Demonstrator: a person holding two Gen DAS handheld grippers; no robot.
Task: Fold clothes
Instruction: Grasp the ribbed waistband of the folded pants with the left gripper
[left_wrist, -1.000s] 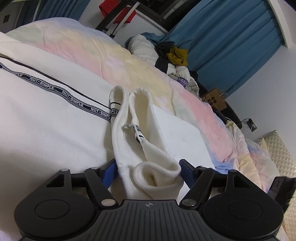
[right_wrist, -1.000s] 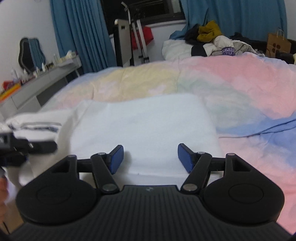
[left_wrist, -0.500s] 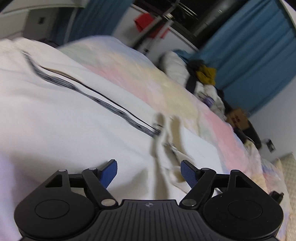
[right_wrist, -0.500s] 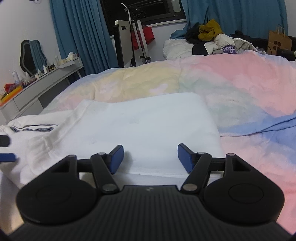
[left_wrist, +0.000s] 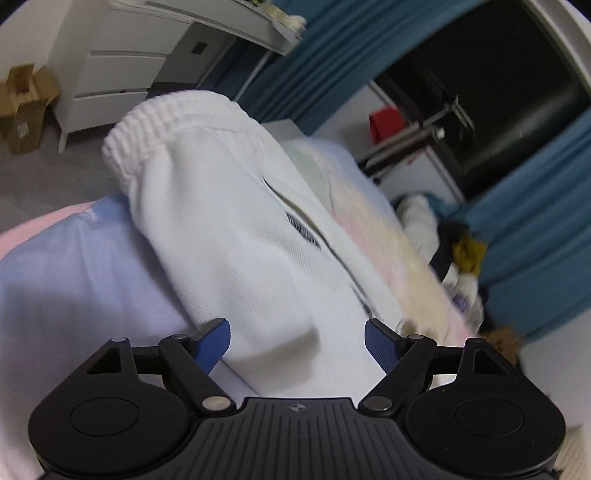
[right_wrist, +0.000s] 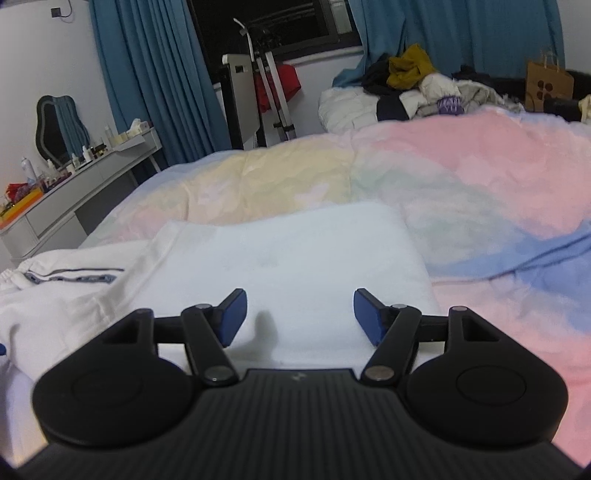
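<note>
Fabric of the white garment (left_wrist: 236, 236) is judged soft and limp; the ribbed cuff (left_wrist: 147, 133), upper left, is best gripped. Left gripper (left_wrist: 297, 341) jaws are opening, right gripper (right_wrist: 299, 314) jaws are held wide, both empty.

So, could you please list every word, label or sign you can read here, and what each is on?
None can be read.
Dark tape on the white garment: lettering blurred.
Purple print on a garment in the clothes pile: too blurred.
Paper bag: dots only, no words.
</note>
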